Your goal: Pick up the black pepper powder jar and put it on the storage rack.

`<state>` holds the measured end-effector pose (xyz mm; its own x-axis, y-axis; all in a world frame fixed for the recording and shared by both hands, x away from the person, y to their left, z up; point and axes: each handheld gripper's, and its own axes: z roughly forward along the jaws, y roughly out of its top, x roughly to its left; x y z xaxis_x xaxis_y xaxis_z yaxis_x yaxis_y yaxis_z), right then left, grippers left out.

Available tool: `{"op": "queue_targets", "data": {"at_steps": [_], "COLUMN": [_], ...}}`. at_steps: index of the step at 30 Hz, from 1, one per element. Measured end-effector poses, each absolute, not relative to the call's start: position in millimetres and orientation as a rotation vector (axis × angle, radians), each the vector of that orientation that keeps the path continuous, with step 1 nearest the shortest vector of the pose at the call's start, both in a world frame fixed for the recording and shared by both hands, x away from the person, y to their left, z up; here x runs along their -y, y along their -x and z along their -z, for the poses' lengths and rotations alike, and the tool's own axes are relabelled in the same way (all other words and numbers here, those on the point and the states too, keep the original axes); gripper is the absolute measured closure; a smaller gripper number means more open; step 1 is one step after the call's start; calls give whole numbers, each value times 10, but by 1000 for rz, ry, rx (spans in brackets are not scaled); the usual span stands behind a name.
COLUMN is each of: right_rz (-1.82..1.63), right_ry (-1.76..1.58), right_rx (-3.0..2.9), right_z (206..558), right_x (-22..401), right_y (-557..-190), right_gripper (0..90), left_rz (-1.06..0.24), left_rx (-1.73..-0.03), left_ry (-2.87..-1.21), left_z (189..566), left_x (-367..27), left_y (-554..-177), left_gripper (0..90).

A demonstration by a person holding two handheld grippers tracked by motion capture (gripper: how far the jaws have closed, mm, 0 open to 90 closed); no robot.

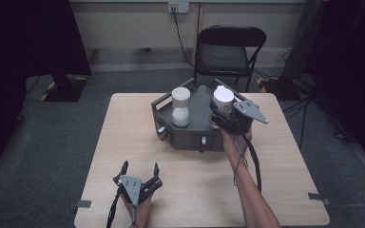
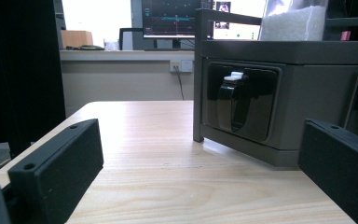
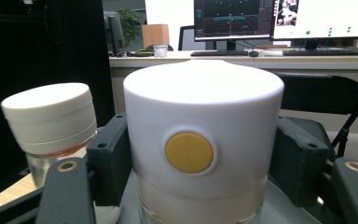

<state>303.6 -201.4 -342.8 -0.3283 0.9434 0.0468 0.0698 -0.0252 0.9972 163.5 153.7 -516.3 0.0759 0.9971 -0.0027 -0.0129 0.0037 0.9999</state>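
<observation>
Gripping the jar with my right fingers, I have both pads pressed to its white cap, whose yellow dot faces my camera. From the high view this jar sits at the upper right of the grey tray, above centre frame, with my right gripper closed on it from the near side and my forearm running down to the lower right.

A second jar, white-capped with white grains inside, stands upright on the tray's left part, near mine but apart from it; in the right gripper view it shows at the left, leaning in the picture. The tray's front wall carries small latches; one black latch fills the upper middle of the left gripper view.

My left gripper rests low on the bench, lower left of centre, well apart from the tray, its fingers spread with bare wood between them.

Beyond the bench stands a black folding chair, top centre, right behind the tray. A wall socket with a hanging cord lies at the top edge. Monitors glow far behind the jar.
</observation>
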Motion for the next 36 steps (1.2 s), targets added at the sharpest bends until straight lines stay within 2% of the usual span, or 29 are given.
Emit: {"op": "queue_targets", "data": {"at_steps": [24, 36], "right_rz": [-1380, -1372], "right_ry": [-1148, -1122], "right_rx": [-1513, -1484], "right_z": [3537, 3630], "right_x": [1892, 1837], "right_y": [-3256, -3210], "right_gripper": [303, 303], "left_rz": [-1156, -1157], "left_rx": [-1143, -1143], "left_ry": [-1235, -1236], "left_z": [5162, 5161], "left_x": [-1542, -1542], "left_y": [-1634, -1635], "left_gripper": [0, 0]}}
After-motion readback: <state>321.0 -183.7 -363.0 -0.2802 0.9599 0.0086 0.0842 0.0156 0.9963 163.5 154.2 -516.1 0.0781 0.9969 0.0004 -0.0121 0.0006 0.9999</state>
